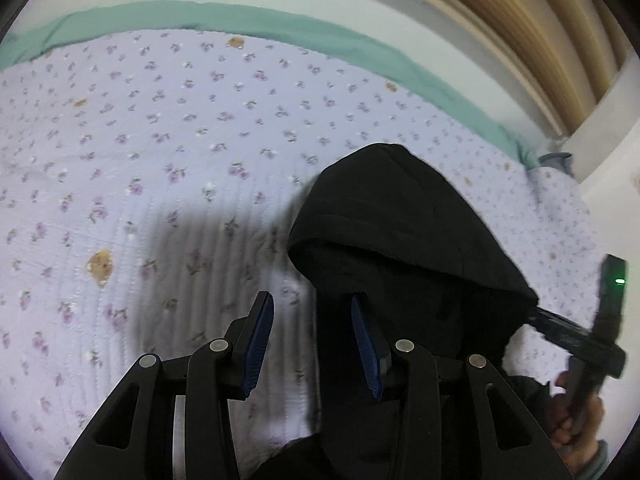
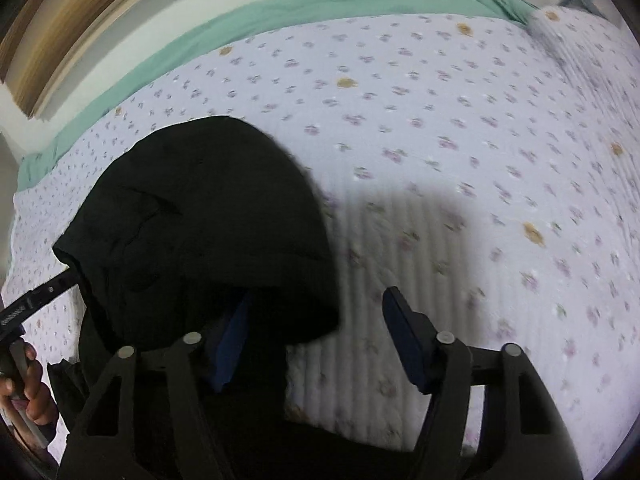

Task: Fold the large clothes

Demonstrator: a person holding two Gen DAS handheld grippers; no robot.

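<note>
In the left wrist view the left gripper (image 1: 312, 344) hangs over the bed with its blue-padded jaws spread and nothing between them; the black hooded garment (image 1: 400, 232) lies just to its right on the floral quilt (image 1: 140, 140), its hood pointing to the far side, its body running under the right finger toward the near edge; at the far right the person's right hand (image 1: 576, 412) holds the other tool, whose fingers are hidden by cloth; a green sheet (image 1: 280, 24) borders the quilt's far side.

In the right wrist view the right gripper (image 2: 316, 336) also stands wide apart, gripping nothing; the garment fills the near left, the hood draping over the left finger (image 2: 230, 344); the left hand (image 2: 28, 384) shows at the left edge.

Judging from this, folding is barely under way: the hood lies flat, but the body and sleeves are out of sight, so how much is folded I cannot tell; neither tool has hold of the cloth.
</note>
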